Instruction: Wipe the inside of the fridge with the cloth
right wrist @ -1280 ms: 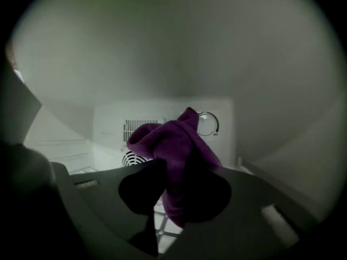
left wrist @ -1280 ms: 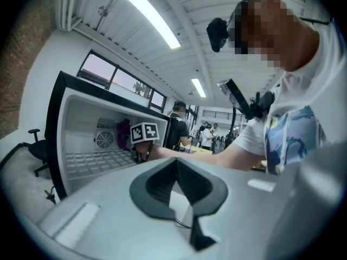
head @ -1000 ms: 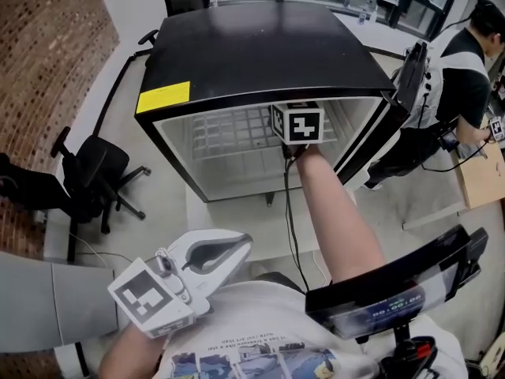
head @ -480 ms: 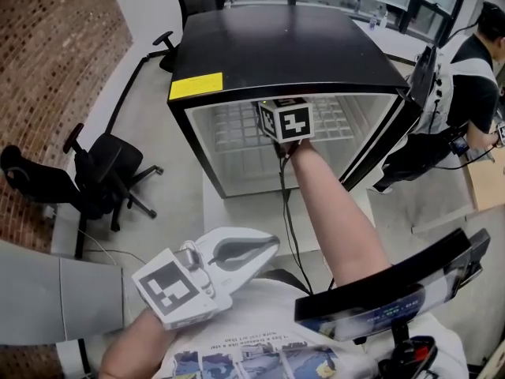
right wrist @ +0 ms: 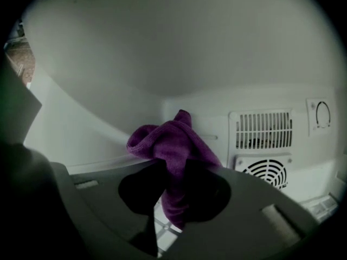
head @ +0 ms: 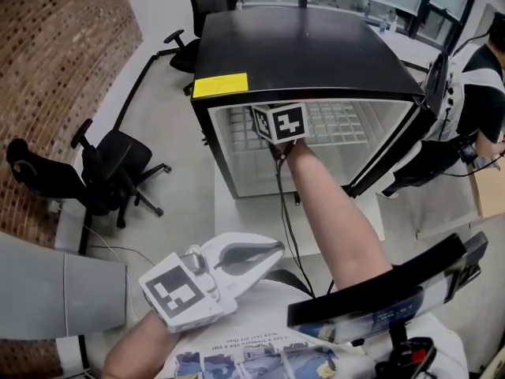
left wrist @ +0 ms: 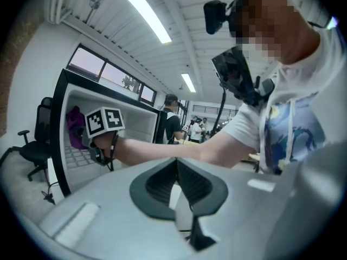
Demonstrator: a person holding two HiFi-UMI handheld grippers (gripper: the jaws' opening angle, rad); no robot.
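- While the right arm reaches into the black fridge (head: 300, 46), the right tongs (right wrist: 174, 186) are clamped on the purple cloth (right wrist: 171, 145), which bunches up above the jaws.
- cloth sits inside the fridge, near the white back wall, left of the slotted vent (right wrist: 263, 129) and the round fan grille (right wrist: 263, 169); touching the wall or not, can't tell.
- left tongs (head: 272, 250) held low by the person's chest, well apart from the fridge; jaws together, nothing between them.
- fridge door (head: 410, 133) swung open to the right, yellow label (head: 220, 84) on the top front edge, white wire shelf (head: 331, 125) inside (interior walls white, plain).
- fridge stands on a white tabletop (head: 237, 219).
- room: grey floor (head: 166, 117), brick wall (head: 55, 69) at left, black office chair (head: 102, 172) near that wall, strip lights (left wrist: 143, 7) on a white ceiling.
- another person (head: 481, 93) at the right edge, beyond the open door.
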